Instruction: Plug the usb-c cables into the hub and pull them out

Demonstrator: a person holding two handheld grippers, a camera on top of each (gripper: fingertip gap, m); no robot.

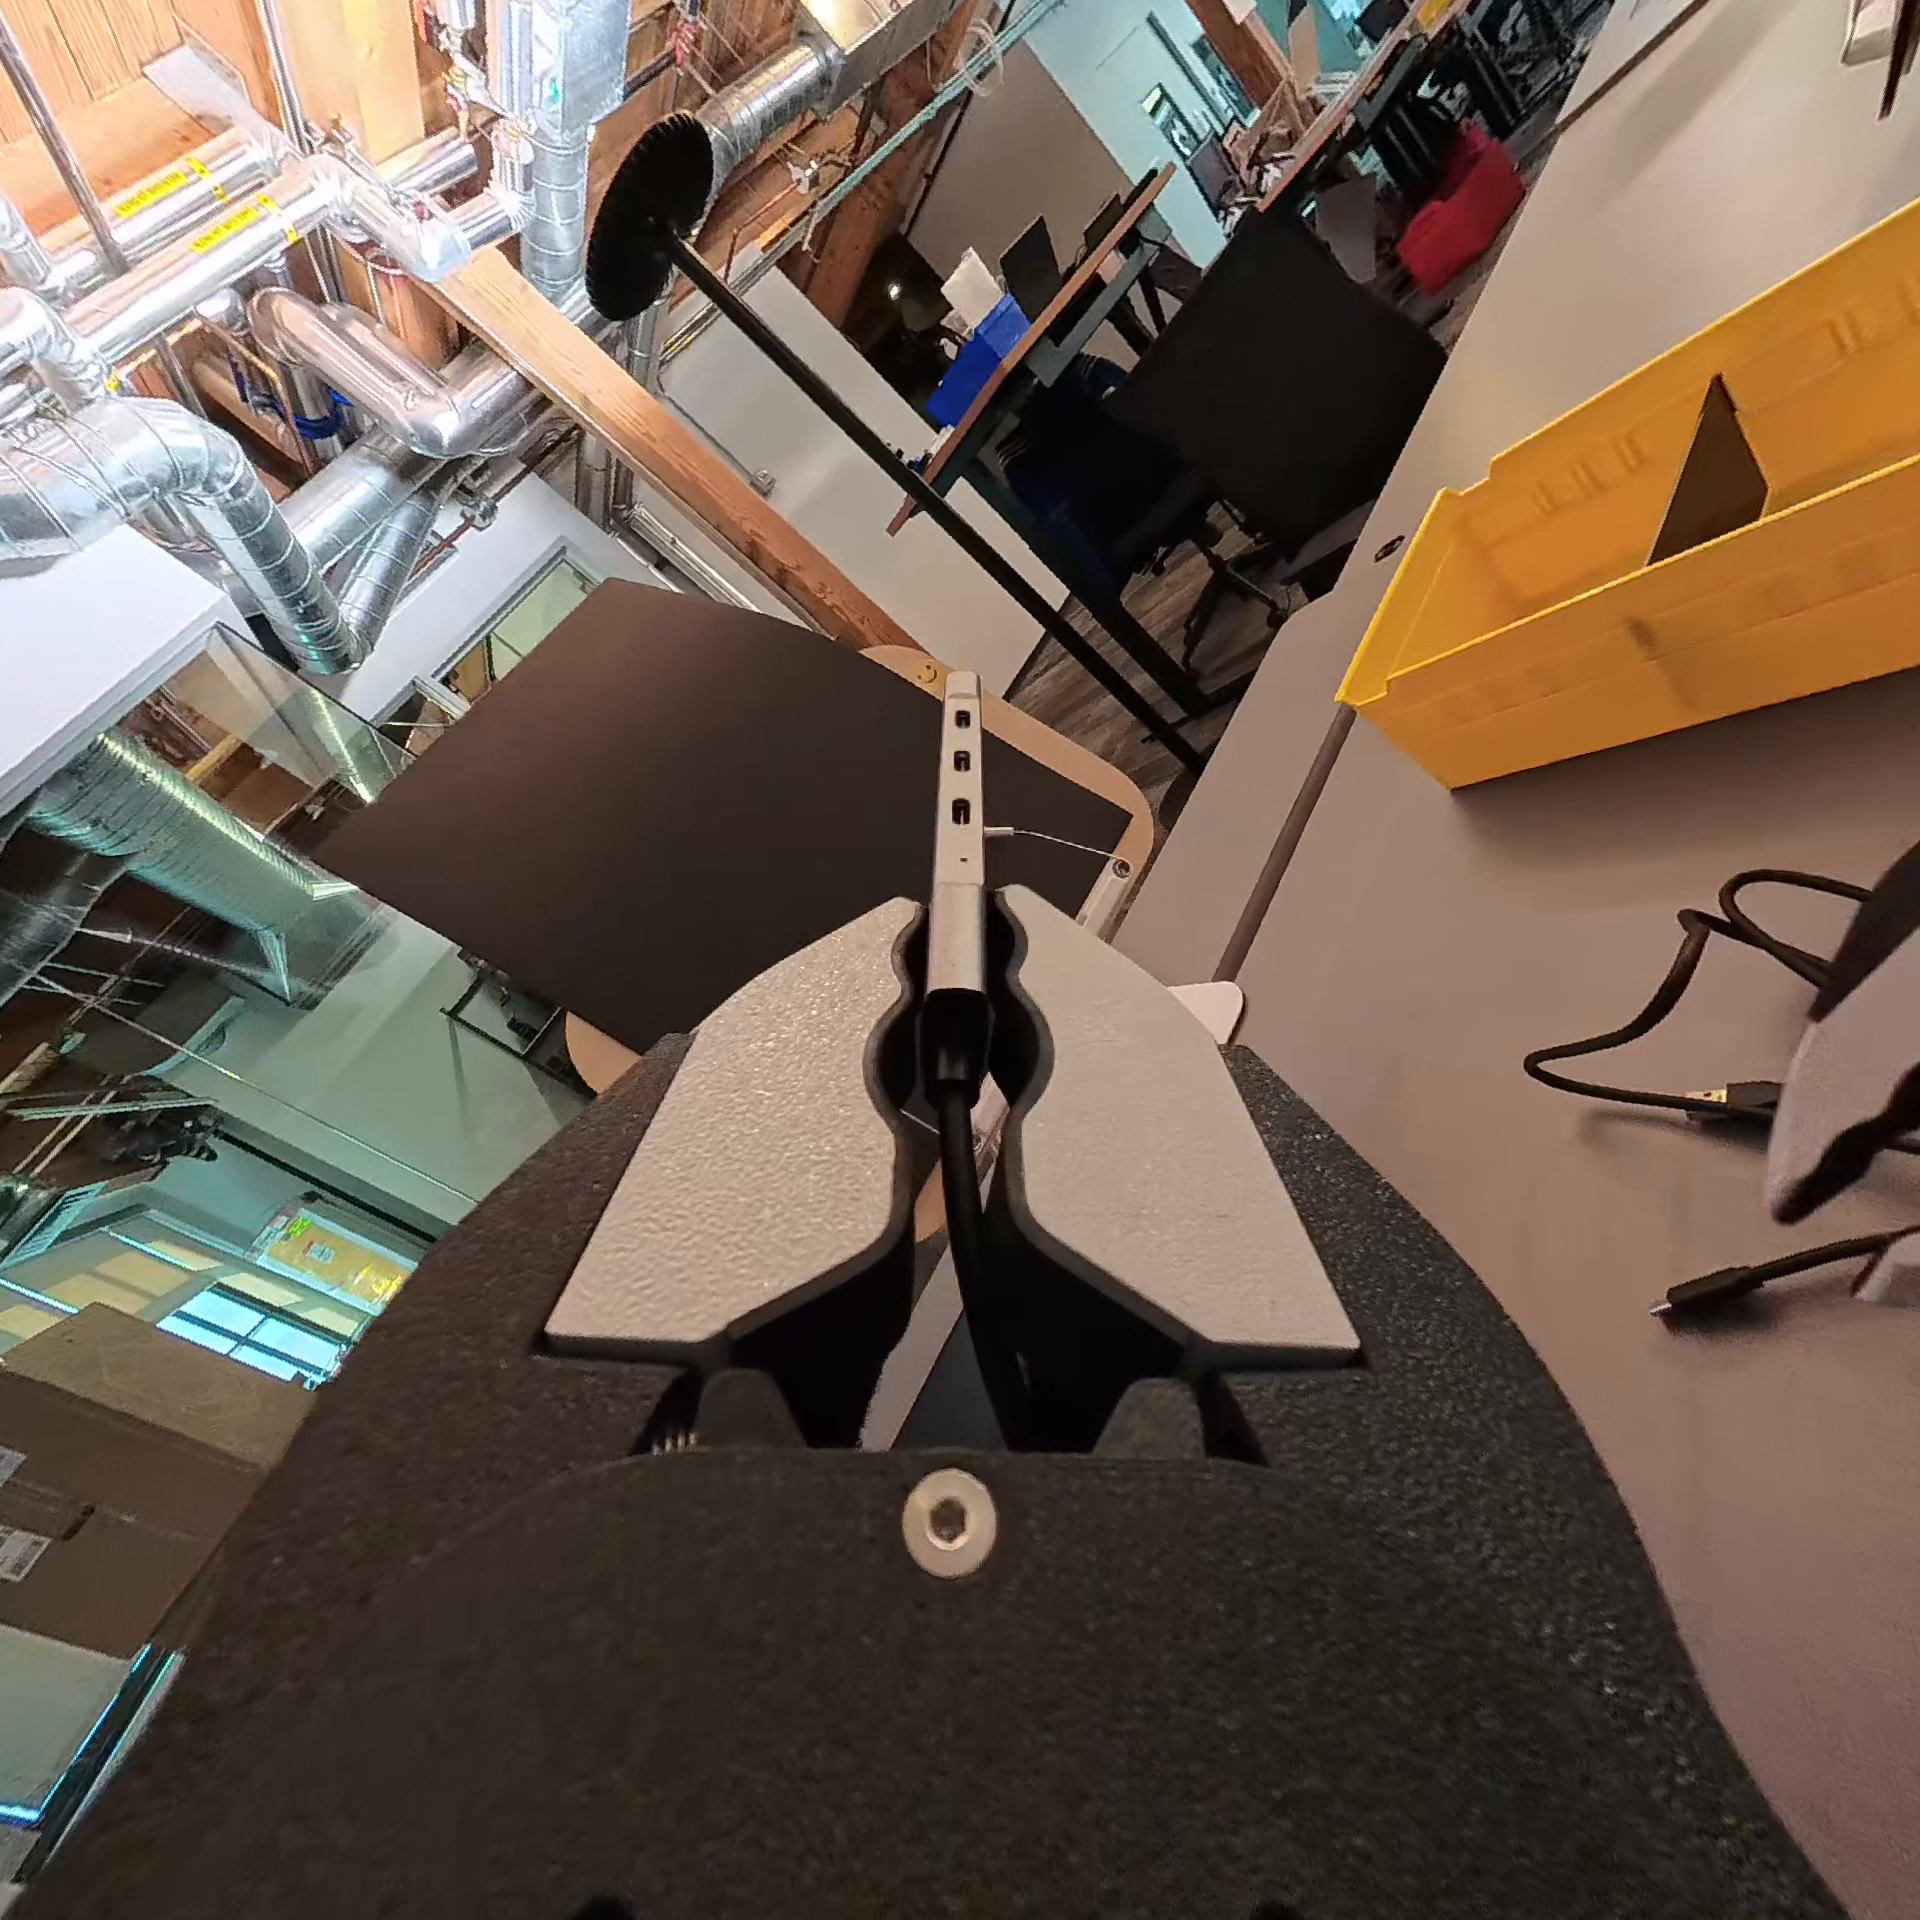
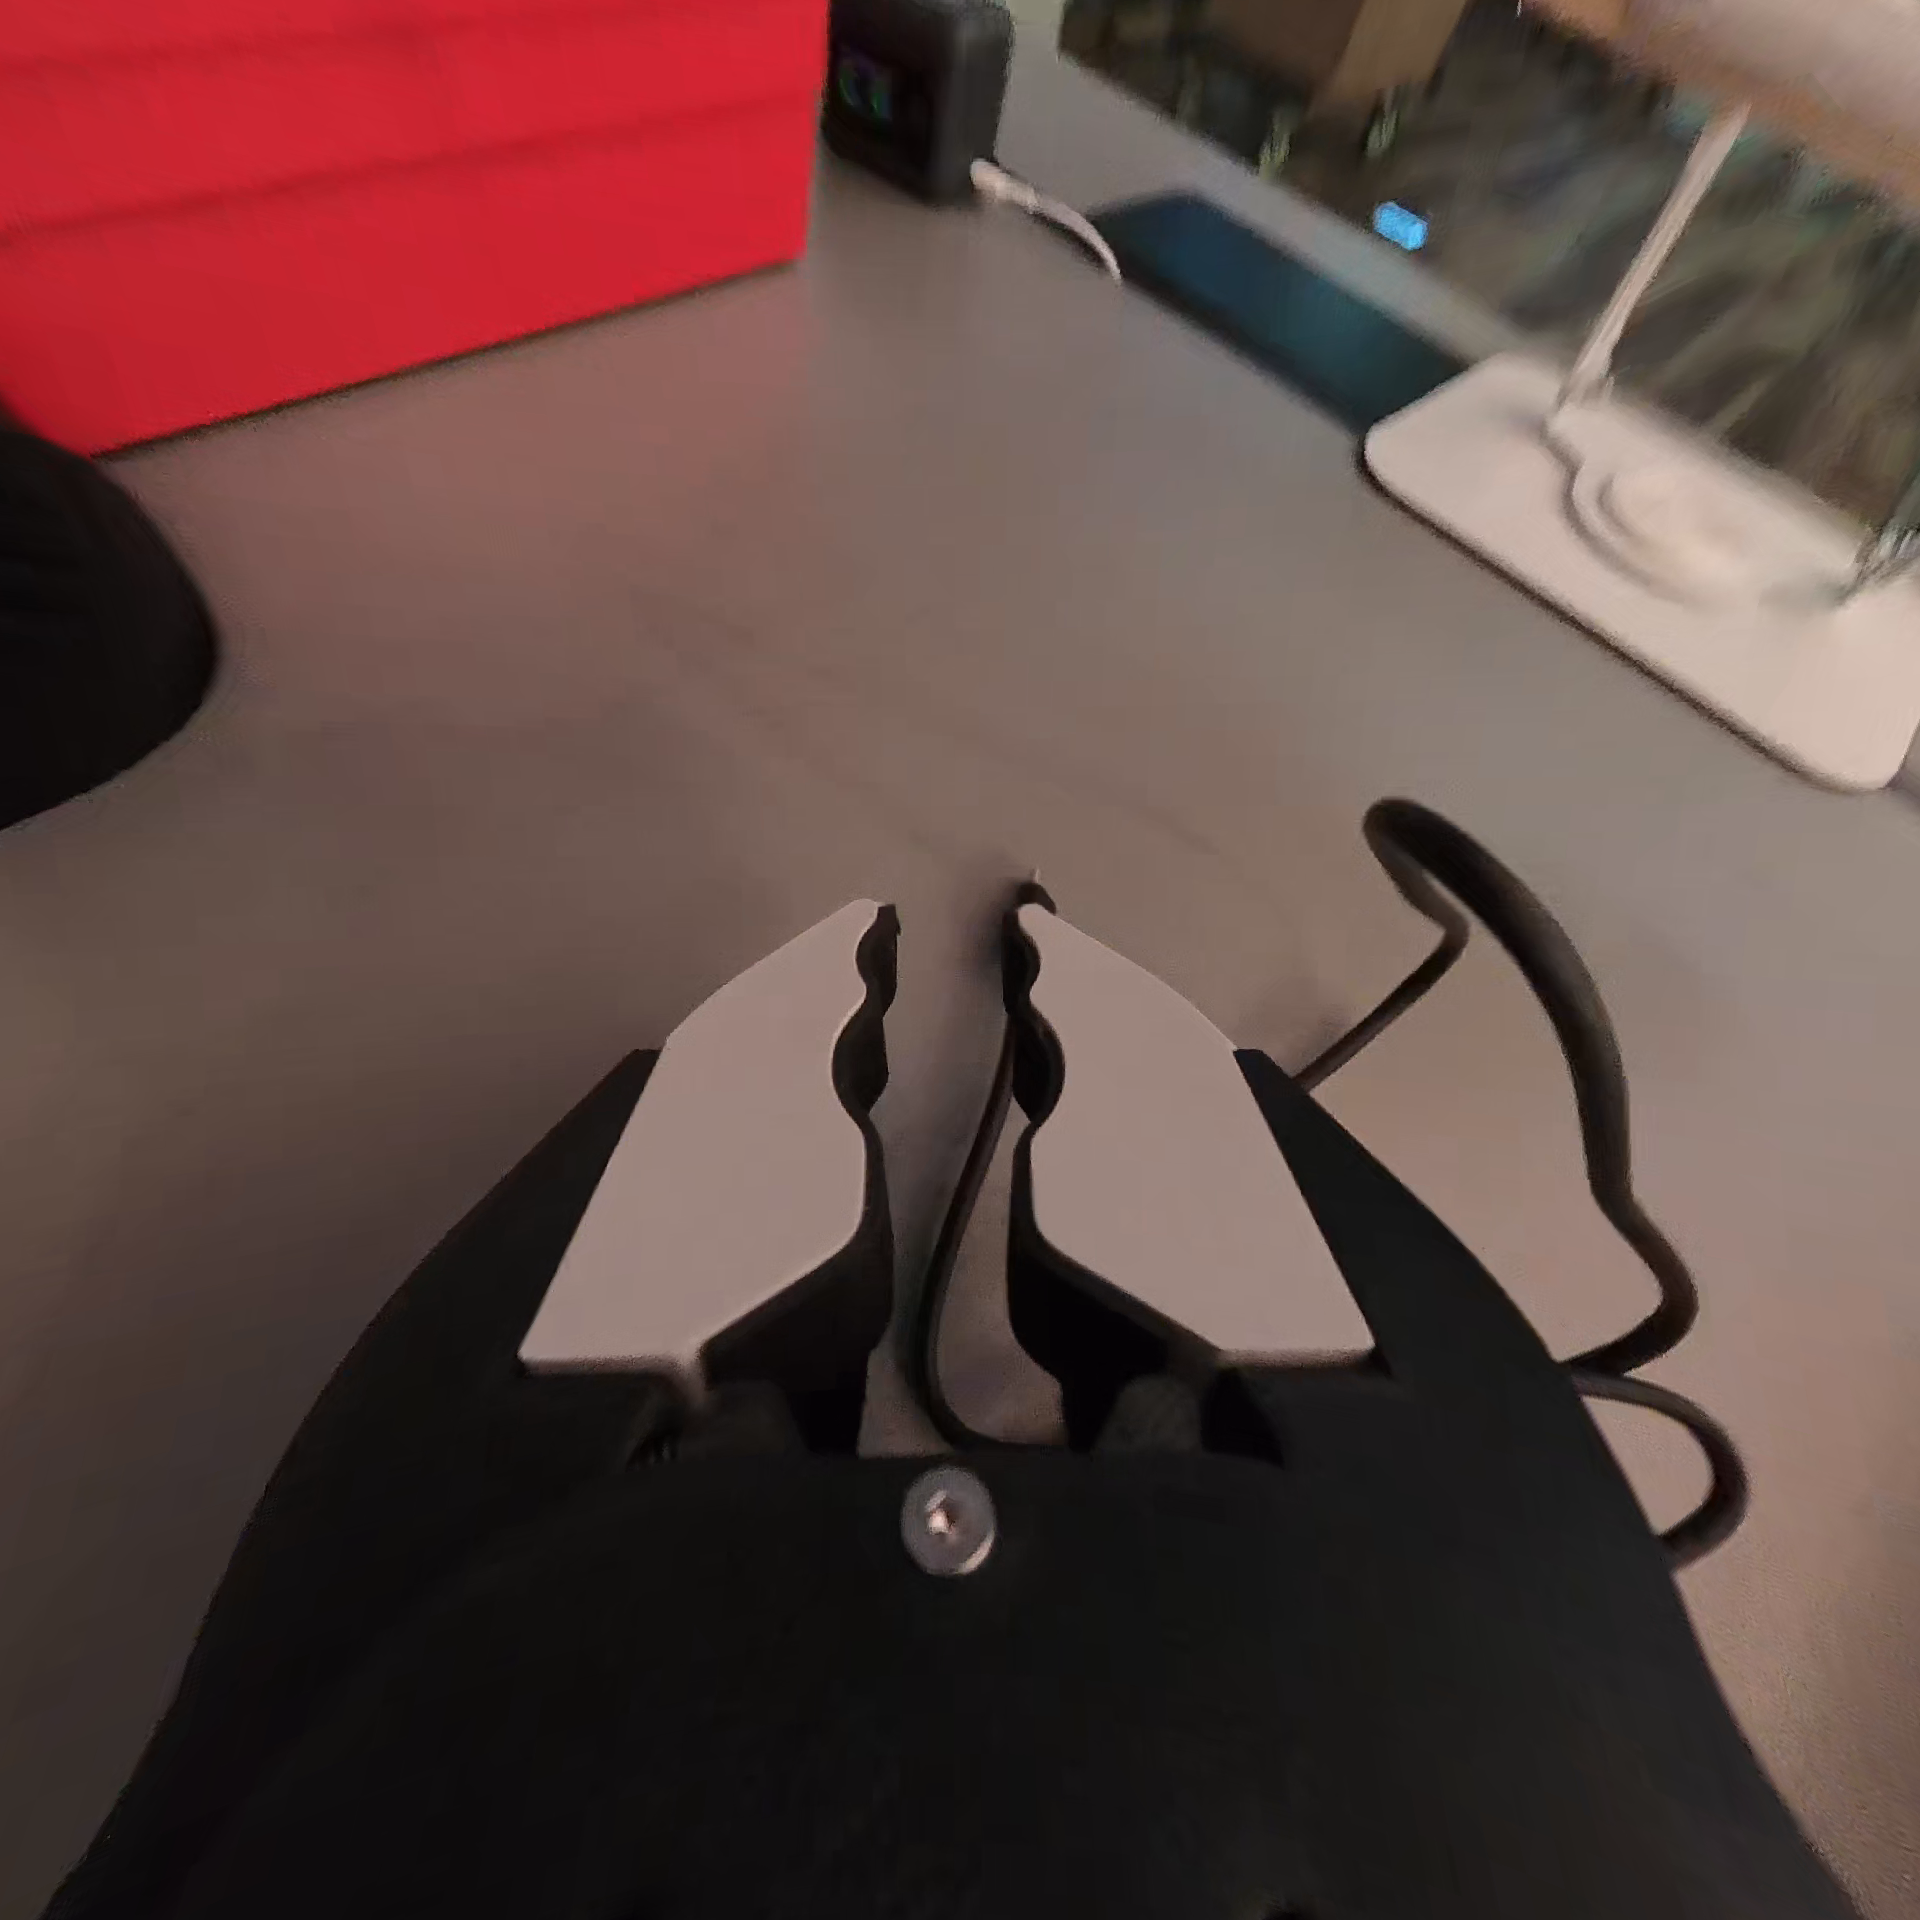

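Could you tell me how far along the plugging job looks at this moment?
Done: the left gripper has the hub clamped and lifted. In hand: the right gripper, jaws open, sits over a black cable. Left: the hub's visible ports are empty, so all plugging and unplugging.

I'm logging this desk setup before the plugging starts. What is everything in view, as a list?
hub: 1, silver, clamped in the left gripper, ports empty, lifted off the table
cables: black, count unclear, loose on the grey table at right
yellow bin: 1, far right on the table
red box: 1, far left in the right wrist view
monitor stand: 1, white, far right
phone: 1, dark, lying flat beyond the stand
small black device: 1, beside the red box
left gripper: shut on the hub
right gripper: open, above a cable
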